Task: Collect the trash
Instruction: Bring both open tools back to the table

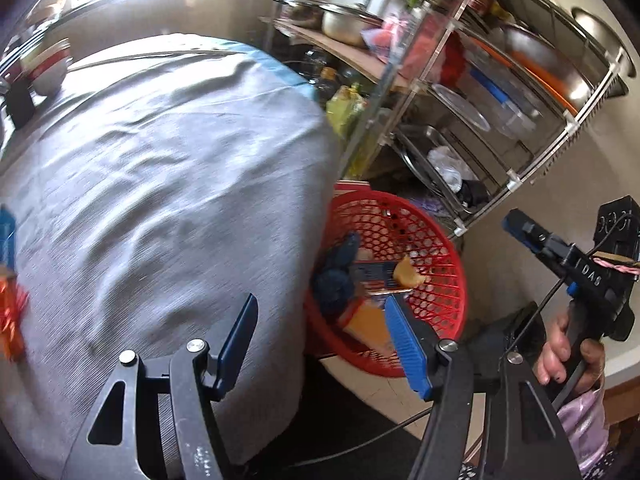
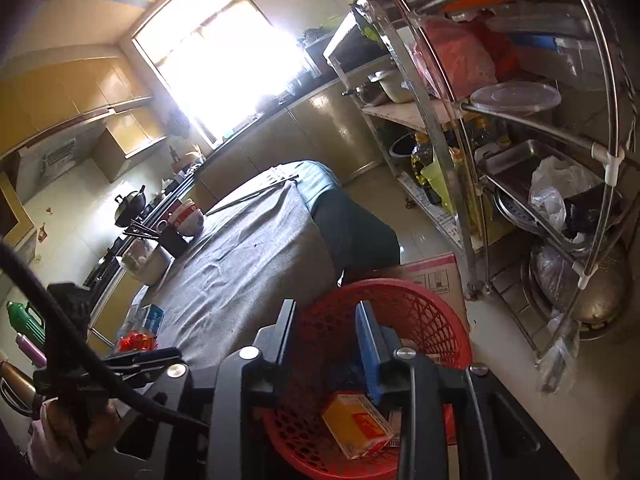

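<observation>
A red mesh basket [image 1: 436, 280] stands on the floor beside the grey-clothed table [image 1: 168, 184]. In it lie a yellow box [image 1: 370, 322], a dark blue crumpled thing [image 1: 336, 276] and a yellow scrap [image 1: 408, 274]. My left gripper [image 1: 324, 344] is open and empty, above the table edge and the basket's rim. My right gripper [image 2: 328, 340] is open and empty above the basket [image 2: 436, 320], where the yellow box [image 2: 356, 424] shows. The right gripper also shows in the left wrist view [image 1: 532, 232]. An orange-red wrapper [image 1: 12, 320] lies at the table's left edge, and shows in the right wrist view [image 2: 136, 342].
A metal shelf rack [image 1: 500, 92] with pots, trays and bags stands right of the basket. A cardboard box [image 2: 436, 276] sits behind the basket. Bowls [image 2: 186, 216] and a small packet [image 2: 152, 318] are on the table. Kitchen counter and window lie beyond.
</observation>
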